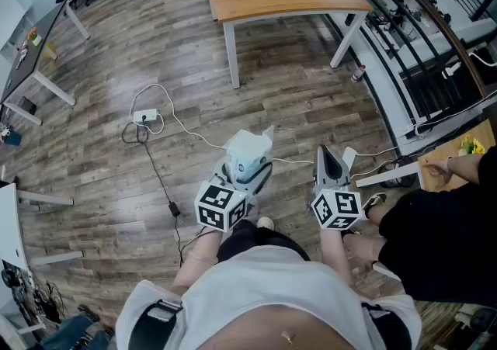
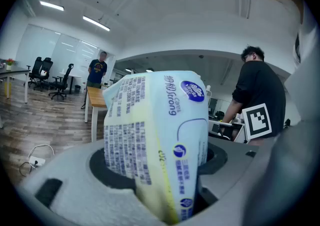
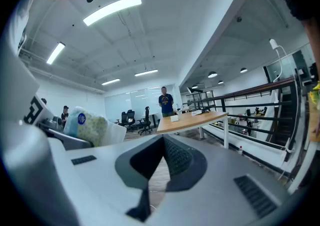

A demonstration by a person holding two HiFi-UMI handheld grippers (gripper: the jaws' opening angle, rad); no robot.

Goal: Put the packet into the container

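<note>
Your left tongs are clamped on the lower end of the packet, which stands up out of them above the floor, close in front of you. The right tongs are closed on nothing. The wrap looks soft and slick, so a slackened squeeze or a quick swing could let it slide out. No container shows in any view, so the carry may be long.

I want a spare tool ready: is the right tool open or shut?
Shut: the right tool has its jaws meeting at the tips, with nothing between them.
</note>
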